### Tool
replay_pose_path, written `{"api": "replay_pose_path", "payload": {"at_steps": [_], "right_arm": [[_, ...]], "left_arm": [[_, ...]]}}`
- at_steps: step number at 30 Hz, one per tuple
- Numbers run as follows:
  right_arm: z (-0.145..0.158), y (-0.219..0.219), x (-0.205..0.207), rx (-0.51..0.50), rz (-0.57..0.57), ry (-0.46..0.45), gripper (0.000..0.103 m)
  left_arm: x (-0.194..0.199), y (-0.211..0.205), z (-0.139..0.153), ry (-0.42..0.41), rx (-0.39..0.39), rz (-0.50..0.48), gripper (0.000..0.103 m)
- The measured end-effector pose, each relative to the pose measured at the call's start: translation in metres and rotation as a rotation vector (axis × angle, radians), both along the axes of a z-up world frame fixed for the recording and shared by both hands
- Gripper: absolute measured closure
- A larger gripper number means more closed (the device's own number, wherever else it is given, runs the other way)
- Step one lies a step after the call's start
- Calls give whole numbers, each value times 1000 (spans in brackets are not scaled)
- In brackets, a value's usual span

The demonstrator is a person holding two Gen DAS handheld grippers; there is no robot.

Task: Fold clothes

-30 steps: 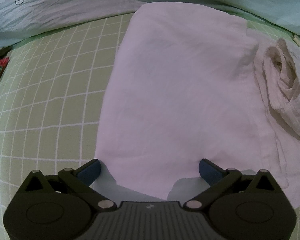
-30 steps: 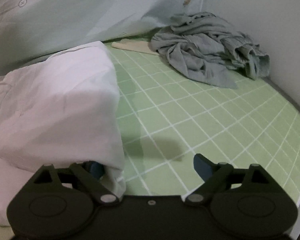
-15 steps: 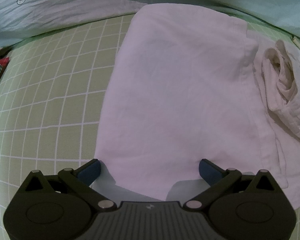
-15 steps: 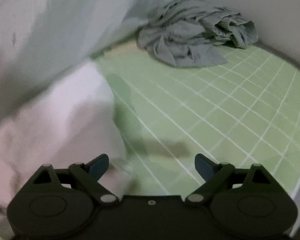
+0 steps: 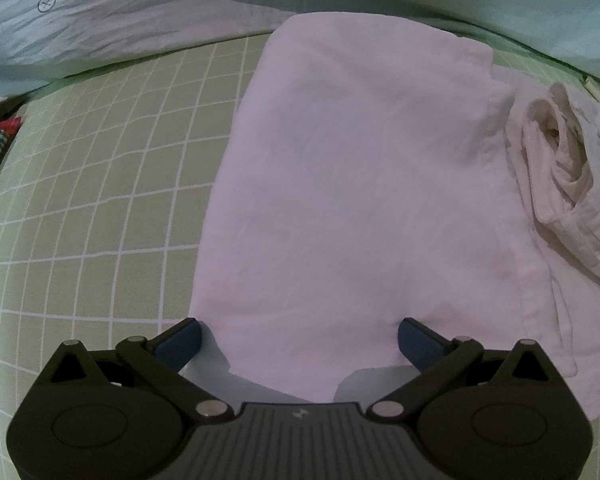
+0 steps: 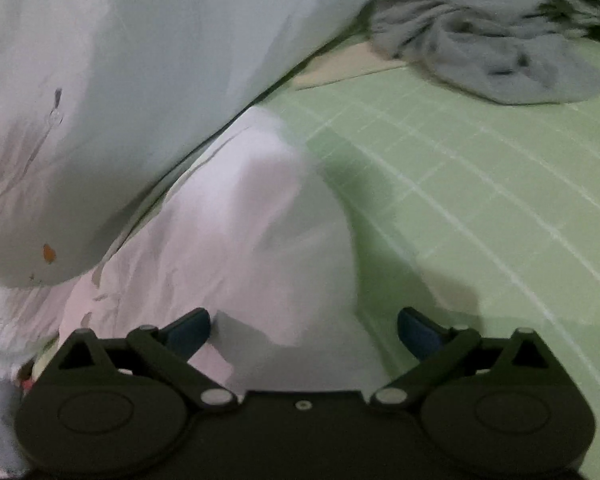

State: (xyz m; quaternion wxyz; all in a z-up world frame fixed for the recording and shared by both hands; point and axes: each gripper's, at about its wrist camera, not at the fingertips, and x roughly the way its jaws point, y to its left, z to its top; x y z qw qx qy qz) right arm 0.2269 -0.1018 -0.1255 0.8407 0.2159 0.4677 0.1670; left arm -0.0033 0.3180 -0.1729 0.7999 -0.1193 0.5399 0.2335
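White shirt (image 5: pixel 340 184) long axis runs fwd from left hand-held gripper (image 5: pixel 300 338); near hem betw. spread pads, ungripped. Right hand-held gripper (image 6: pixel 304 330) also released.

No words or numbers are readable; the pale bedsheet (image 5: pixel 100 28) carries printed circled-cross signs (image 5: pixel 46 3).

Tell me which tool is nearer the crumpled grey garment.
Right. The right tool faces the grey garment across open green sheet. The left tool sits over the white garment; no grey garment shows there.
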Motion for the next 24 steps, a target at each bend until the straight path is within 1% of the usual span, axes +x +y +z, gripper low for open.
{"api": "replay_pose_path", "payload": {"at_steps": [1, 2, 3, 4, 6, 7, 9, 10, 11, 12, 15, 18, 21, 23, 24], "right_arm": [[0, 5, 3, -1, 20, 0, 15], [0, 11, 6, -2, 39, 0, 15], [1, 16, 7, -26, 49, -2, 20], [2, 22, 8, -59, 54, -5, 37], [7, 29, 7, -126, 37, 9, 59], [13, 34, 4, -148, 41, -10, 72], [30, 46, -3, -194, 70, -74, 84], [40, 55, -8, -222, 90, -113, 87], [50, 62, -11, -236, 104, -143, 88], [60, 69, -15, -232, 114, -168, 89], [90, 90, -25, -190, 150, -230, 91], [112, 123, -35, -125, 217, -273, 91], [117, 161, -43, -40, 289, -270, 91], [108, 190, -46, 13, 344, -246, 91], [100, 205, -47, 25, 374, -235, 91]], "left_arm": [[0, 0, 0, 0, 0, 1, 0], [0, 0, 1, 0, 1, 1, 0], [1, 0, 0, 1, 1, 1, 0], [2, 0, 0, 0, 1, 1, 0], [2, 0, -1, -2, 1, -2, 0], [1, 0, -1, -2, 0, -3, 0], [1, 1, -2, -2, -1, -4, 0], [1, 2, -1, 1, -3, -4, 0], [2, 3, -1, 6, -8, -5, 0], [3, 5, 0, 12, -11, -5, 0], [6, 11, 4, 27, -18, 2, 0], [4, 16, 12, 22, -14, 29, 0], [-1, 25, 20, -3, -10, 49, 0], [-5, 31, 24, -15, -13, 68, 0], [-7, 34, 25, -19, -16, 79, 0]]}}
